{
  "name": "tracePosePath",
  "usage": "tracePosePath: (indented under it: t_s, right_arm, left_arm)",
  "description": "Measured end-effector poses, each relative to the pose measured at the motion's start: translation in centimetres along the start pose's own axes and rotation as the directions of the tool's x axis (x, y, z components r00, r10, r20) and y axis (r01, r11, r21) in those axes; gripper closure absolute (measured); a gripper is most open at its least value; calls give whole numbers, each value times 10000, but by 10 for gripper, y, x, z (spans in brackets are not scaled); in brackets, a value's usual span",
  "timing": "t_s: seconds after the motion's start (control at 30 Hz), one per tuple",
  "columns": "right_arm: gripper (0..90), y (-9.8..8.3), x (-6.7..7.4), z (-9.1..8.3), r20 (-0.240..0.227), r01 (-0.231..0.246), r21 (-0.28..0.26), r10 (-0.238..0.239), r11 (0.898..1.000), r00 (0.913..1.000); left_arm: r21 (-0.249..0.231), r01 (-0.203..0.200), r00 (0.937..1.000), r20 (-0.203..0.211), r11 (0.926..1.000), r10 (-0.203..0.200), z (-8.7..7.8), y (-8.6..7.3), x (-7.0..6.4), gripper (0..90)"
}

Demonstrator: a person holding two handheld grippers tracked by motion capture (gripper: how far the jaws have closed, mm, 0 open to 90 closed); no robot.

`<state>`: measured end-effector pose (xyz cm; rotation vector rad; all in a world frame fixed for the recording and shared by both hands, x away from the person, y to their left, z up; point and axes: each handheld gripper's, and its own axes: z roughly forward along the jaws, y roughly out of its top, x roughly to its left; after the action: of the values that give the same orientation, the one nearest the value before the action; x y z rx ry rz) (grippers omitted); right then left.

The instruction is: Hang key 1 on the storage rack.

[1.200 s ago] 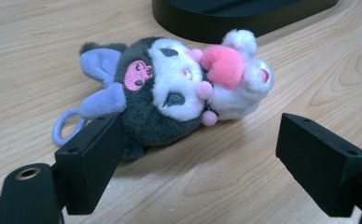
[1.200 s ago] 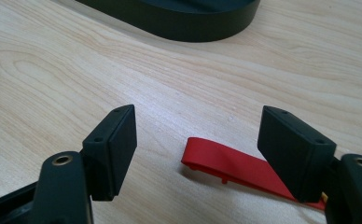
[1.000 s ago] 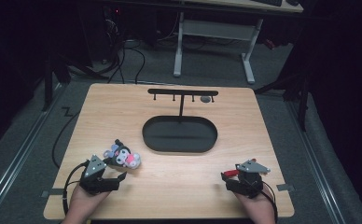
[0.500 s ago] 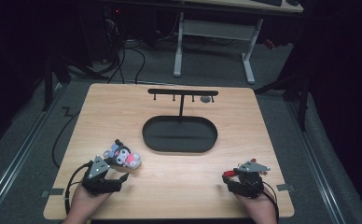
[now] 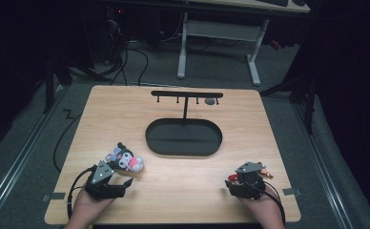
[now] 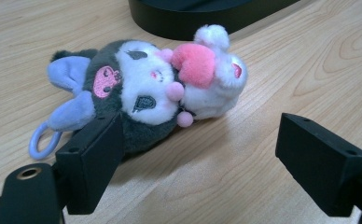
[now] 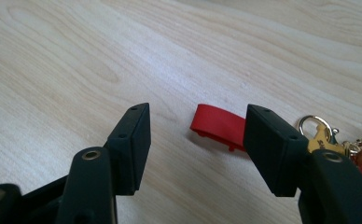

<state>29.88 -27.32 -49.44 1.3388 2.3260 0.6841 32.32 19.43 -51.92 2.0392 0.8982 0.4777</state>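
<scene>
A plush toy (image 6: 146,88) in grey, white, lilac and pink, with a lilac ring, lies on the wooden table (image 5: 173,191) at the front left, also in the high view (image 5: 125,160). My left gripper (image 6: 202,154) stands open just before it, one jaw close to the toy's side; it sits under the toy in the high view (image 5: 120,175). At the front right, my right gripper (image 7: 198,135) is open; its jaws have just been closing. A red strap (image 7: 216,123) with a gold clasp (image 7: 316,133) lies between them, partly behind one jaw.
A black oval tray (image 5: 183,138) sits mid-table. Behind it stands a black rack (image 5: 187,94) with small hooks and a grey item (image 5: 210,101) hanging at its right end. The person's hands come in at the table's front edge.
Hardly anything differs: the right gripper has shifted very slightly over the red strap, and the left gripper and the plush toy stay where they were.
</scene>
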Motion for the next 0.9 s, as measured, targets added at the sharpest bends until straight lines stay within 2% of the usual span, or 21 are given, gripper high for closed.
tracePosePath:
  t_s: [0.4, 0.6, 0.77, 0.87, 0.9]
  right_arm:
    - [407, 2, -13, -16, -495, -151, 884, 195, 9960, 9986]
    - [412, -5, -27, -27, -362, -219, 1431, 273, 9895, 9990]
    - [421, -12, -38, -36, -119, -81, 1968, 106, 9804, 9999]
    - [434, -14, -45, -41, 2, -139, 2175, 142, 9760, 9999]
    - [444, -14, -52, -44, 93, -227, 2305, 211, 9728, 9997]
  left_arm:
    - [-34, -43, 10000, 62, 10000, 43, -2, 0, -1, 162]
    - [36, -87, 9999, 102, 10000, 86, -1, 0, -1, 165]
    - [93, -196, 9997, 135, 9998, 194, 1, 1, -3, 167]
    - [108, -226, 9997, 130, 9997, 225, 1, 1, -4, 168]
    - [121, -236, 9996, 133, 9996, 234, 1, 1, -4, 168]
